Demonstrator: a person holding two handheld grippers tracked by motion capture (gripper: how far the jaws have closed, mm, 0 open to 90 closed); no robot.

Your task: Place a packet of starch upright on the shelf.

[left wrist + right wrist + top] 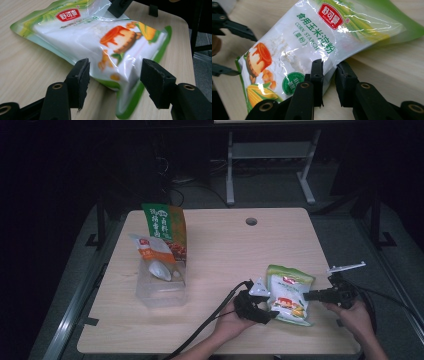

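Lengthwise, starch bag (288,293) perhaps slightly tilted.

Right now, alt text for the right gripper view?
The right gripper has its two black jaws nearly closed on the edge of a white-and-green corn starch bag lying on a light wooden table. The left gripper's jaws reach in at the bag's far end.

Starch bag (288,295) btwn both tongs — table (220,250) front-right
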